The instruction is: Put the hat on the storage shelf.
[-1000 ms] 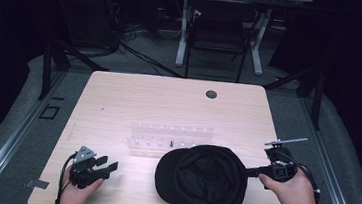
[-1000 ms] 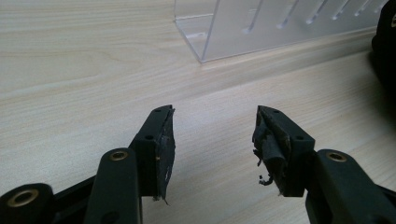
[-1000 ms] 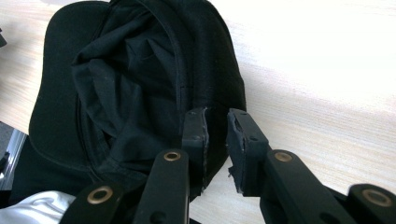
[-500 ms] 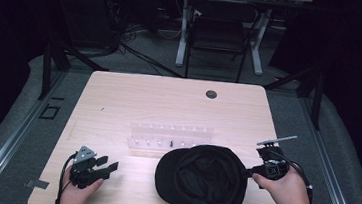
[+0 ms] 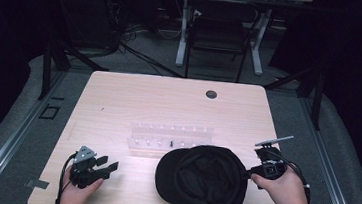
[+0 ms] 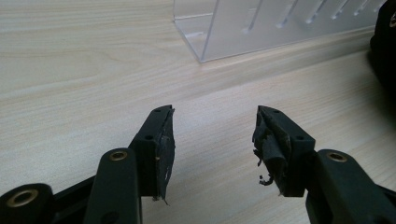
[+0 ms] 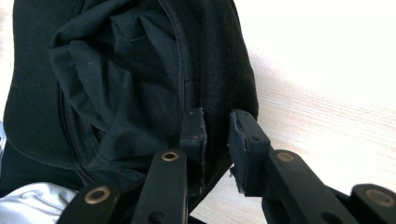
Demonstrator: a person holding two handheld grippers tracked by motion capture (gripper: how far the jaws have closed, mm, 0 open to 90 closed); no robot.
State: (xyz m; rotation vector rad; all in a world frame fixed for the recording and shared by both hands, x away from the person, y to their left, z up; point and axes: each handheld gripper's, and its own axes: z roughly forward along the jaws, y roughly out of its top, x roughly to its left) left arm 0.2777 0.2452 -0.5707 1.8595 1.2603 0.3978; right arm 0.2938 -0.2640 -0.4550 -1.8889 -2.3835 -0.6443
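A black cap (image 5: 201, 182) lies upside down on the wooden table (image 5: 134, 97), near the front right. My right gripper (image 5: 250, 174) is at its right rim. In the right gripper view one jaw is inside the cap (image 7: 140, 70) and the other outside, and the right gripper (image 7: 217, 135) is closed narrowly on the rim fabric. My left gripper (image 5: 110, 168) rests low at the front left, well apart from the cap. Its jaws stand wide apart over bare wood in the left gripper view, so the left gripper (image 6: 212, 135) is open and holds nothing.
A clear plastic rack (image 5: 170, 136) with small slots stands just behind the cap, and the rack (image 6: 261, 28) is ahead of my left gripper. A round black grommet (image 5: 211, 94) sits near the table's far edge. A chair and table legs stand beyond.
My right gripper has moved left and a little forward onto the cap's right rim. The left gripper has stayed where it was.
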